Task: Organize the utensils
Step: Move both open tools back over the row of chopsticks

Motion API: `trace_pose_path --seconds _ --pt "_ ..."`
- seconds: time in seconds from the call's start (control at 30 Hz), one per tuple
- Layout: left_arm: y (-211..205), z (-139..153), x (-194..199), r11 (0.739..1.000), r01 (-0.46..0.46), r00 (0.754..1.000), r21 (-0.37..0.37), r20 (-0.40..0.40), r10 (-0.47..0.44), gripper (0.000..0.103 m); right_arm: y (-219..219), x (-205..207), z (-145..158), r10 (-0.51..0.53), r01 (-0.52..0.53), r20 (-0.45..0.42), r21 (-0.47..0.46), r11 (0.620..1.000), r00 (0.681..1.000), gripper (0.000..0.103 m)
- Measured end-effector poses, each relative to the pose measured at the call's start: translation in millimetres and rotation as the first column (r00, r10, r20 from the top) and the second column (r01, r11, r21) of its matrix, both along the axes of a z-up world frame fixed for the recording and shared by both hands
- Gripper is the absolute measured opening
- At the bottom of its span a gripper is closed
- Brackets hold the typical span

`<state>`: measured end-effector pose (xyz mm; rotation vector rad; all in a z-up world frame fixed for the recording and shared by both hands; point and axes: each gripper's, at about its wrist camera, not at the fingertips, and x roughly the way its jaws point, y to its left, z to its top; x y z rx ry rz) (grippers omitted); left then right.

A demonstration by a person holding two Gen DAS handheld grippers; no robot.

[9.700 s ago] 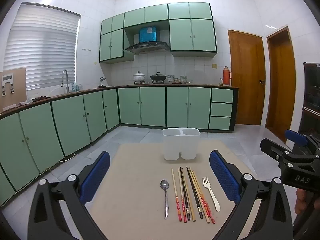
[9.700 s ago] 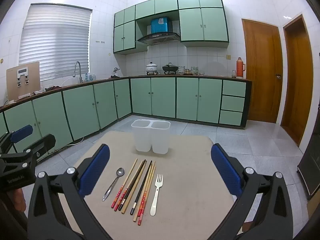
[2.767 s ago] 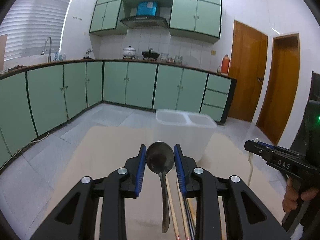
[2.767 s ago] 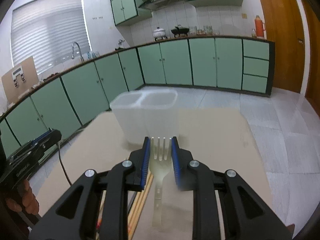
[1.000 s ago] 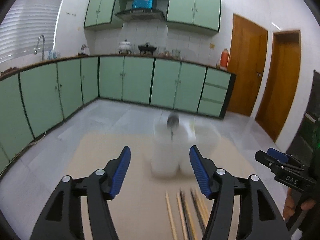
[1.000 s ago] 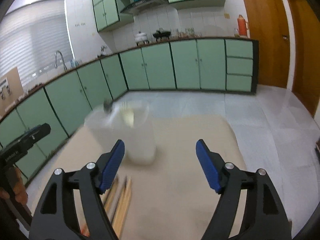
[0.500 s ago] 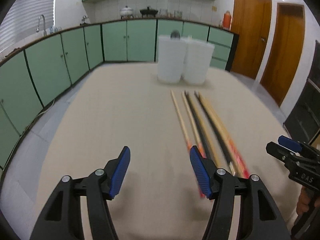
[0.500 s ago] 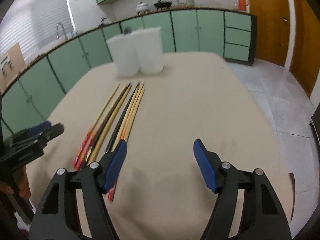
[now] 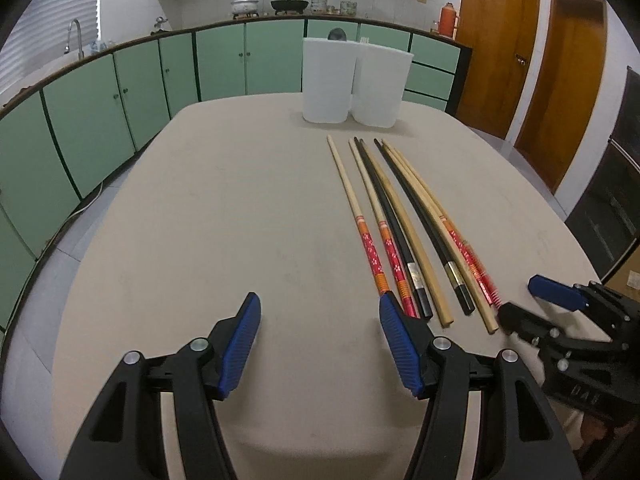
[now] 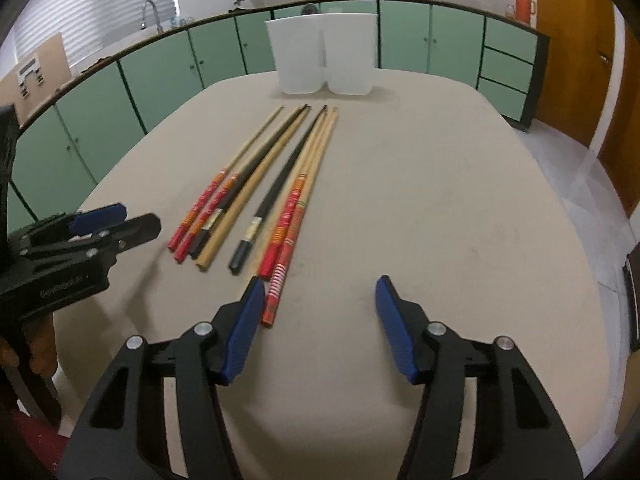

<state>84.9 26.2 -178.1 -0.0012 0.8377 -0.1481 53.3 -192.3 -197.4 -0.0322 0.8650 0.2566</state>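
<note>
Several chopsticks (image 9: 404, 216) lie side by side on the beige table (image 9: 224, 216), pointing at a white two-compartment holder (image 9: 354, 82) at the far edge. A spoon bowl (image 9: 337, 34) sticks up out of the holder's left compartment. In the right wrist view the chopsticks (image 10: 260, 184) and the holder (image 10: 324, 56) show too. My left gripper (image 9: 318, 340) is open and empty, low over the table, just left of the chopsticks' near ends. My right gripper (image 10: 320, 324) is open and empty, just right of their near ends.
Each gripper shows in the other's view: the right one (image 9: 560, 320) at the right edge, the left one (image 10: 80, 236) at the left. Green kitchen cabinets (image 9: 120, 92) run behind the table. Brown doors (image 9: 500, 52) stand at the right.
Both grippers have let go of the spoon and fork, pulled back from the holder and dropped low over the table by the chopsticks' near ends. Both stay open.
</note>
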Motion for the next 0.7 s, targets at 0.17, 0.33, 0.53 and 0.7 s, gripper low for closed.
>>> trace_pose_path --seconds 0.17,0.33,0.53,0.7 --pt "0.1 -2.6 -0.5 1.0 -0.007 1.0 0.004 -0.005 0.007 0.061 -15.9 1.2 5.5 -0.049 0.049 0.007 0.017 0.999 0.999 0.054" --pt "3.9 0.4 -2.3 1.0 -0.029 1.0 -0.002 0.0 0.029 0.061 -8.3 -10.1 8.5 0.006 -0.006 0.012 0.02 1.0 1.0 0.045" --pt "3.5 -0.9 -4.0 0.999 -0.037 0.999 -0.006 -0.003 0.037 0.061 2.7 -12.5 4.3 0.028 -0.028 0.002 -0.007 1.0 1.0 0.025" --pt "-0.3 -3.3 -4.4 1.0 -0.024 1.0 -0.002 -0.014 0.024 0.061 5.0 -13.6 4.2 0.033 -0.033 0.002 -0.011 0.999 0.999 0.019"
